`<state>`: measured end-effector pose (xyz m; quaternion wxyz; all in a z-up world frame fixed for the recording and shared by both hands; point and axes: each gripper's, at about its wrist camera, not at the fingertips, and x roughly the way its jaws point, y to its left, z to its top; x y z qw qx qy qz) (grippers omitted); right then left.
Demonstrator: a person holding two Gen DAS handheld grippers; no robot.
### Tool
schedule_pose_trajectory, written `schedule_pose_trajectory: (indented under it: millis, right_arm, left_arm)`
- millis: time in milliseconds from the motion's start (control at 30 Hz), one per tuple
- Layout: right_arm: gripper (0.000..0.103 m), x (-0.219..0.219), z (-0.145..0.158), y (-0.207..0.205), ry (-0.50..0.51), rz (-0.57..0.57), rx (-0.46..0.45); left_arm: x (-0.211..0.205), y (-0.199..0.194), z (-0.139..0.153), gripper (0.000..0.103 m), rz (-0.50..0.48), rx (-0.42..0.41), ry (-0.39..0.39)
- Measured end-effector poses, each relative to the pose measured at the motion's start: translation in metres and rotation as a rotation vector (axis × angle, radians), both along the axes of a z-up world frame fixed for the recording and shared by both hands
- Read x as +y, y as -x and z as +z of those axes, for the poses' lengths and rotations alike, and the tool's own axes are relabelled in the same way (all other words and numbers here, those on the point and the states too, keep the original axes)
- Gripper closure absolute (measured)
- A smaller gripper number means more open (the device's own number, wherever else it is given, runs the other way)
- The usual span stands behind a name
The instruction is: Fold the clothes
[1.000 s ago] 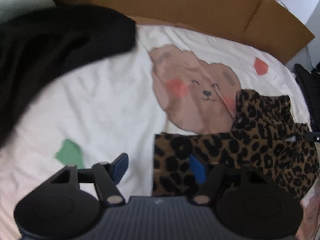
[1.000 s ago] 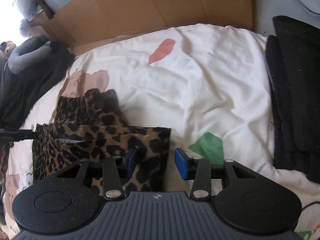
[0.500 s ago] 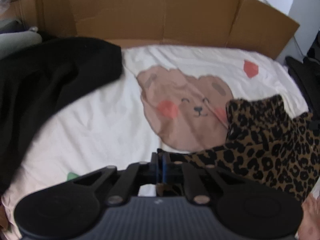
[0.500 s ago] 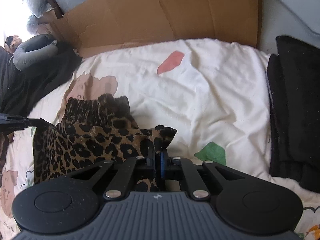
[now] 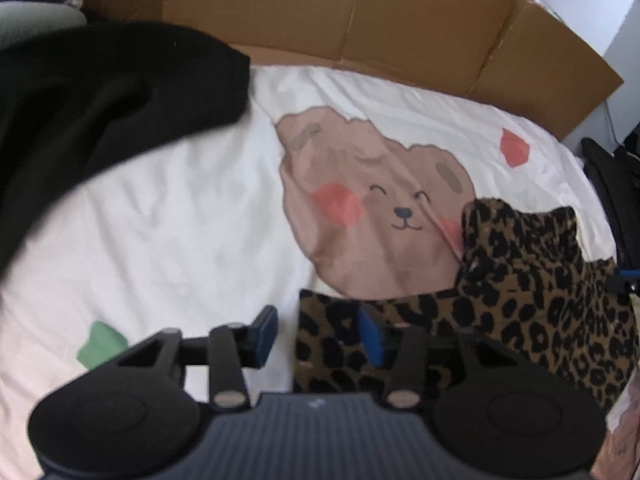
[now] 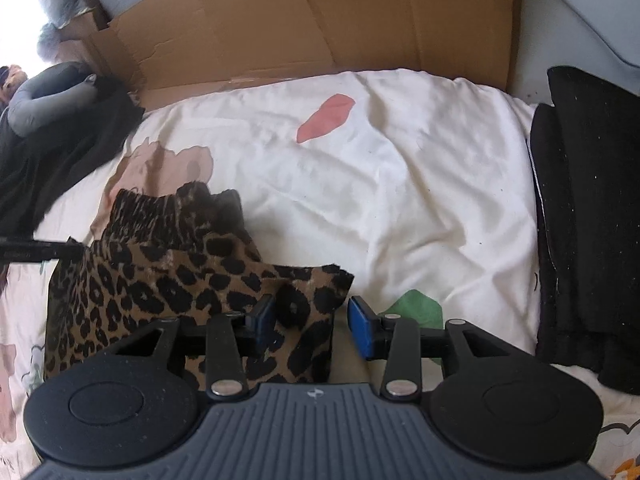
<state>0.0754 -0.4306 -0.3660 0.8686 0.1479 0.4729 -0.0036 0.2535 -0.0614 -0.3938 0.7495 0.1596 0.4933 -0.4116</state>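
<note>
A leopard-print garment (image 5: pixel 520 304) lies folded on the white bear-print sheet (image 5: pixel 180 220). In the left wrist view it fills the lower right, and my left gripper (image 5: pixel 318 330) stands open astride its near left corner, the right finger over the cloth. In the right wrist view the leopard-print garment (image 6: pixel 160 280) lies at lower left. My right gripper (image 6: pixel 312 326) is open around its near right corner, holding nothing. The garment's ribbed end bunches up at the far side.
A black garment (image 5: pixel 100 104) is heaped at the far left, and folded black clothes (image 6: pixel 588 220) lie stacked on the right. Brown cardboard (image 6: pixel 320 20) walls off the back of the sheet. The other gripper's dark finger (image 6: pixel 36 250) shows at the left edge.
Half a second ago both grippers were shut on the garment's near corners and lifting them. Both have now opened and the corners lie flat on the sheet again.
</note>
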Motion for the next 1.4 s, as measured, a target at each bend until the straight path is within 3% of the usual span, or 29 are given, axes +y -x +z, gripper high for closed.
schedule_pose_trajectory:
  millis: [367, 433, 500, 567, 600, 1067, 1400]
  right_arm:
    - [0.056, 0.0, -0.032, -0.012, -0.039, -0.027, 0.028]
    - [0.058, 0.001, -0.033, -0.012, -0.034, -0.025, 0.026]
    - [0.08, 0.003, -0.03, -0.011, -0.033, -0.017, 0.016]
    - [0.097, 0.004, -0.026, -0.011, -0.033, -0.009, 0.006]
    - [0.098, 0.005, -0.024, -0.01, -0.032, -0.006, 0.0]
    - [0.098, 0.007, 0.037, 0.018, -0.064, -0.132, -0.129]
    - [0.098, 0.008, 0.04, 0.009, -0.048, -0.183, -0.139]
  left_arm:
    - [-0.013, 0.004, -0.016, 0.053, -0.024, 0.006, -0.04]
    - [-0.016, 0.005, -0.016, 0.058, -0.026, 0.001, -0.044]
    - [-0.017, 0.007, -0.014, 0.08, -0.04, 0.006, -0.036]
    - [-0.014, 0.004, -0.011, 0.094, -0.014, 0.032, -0.02]
    - [-0.011, 0.004, -0.008, 0.095, -0.004, 0.033, -0.014]
    - [0.013, 0.008, 0.059, 0.095, 0.075, -0.021, 0.049]
    - [-0.002, 0.006, 0.076, 0.095, 0.083, -0.07, 0.038]
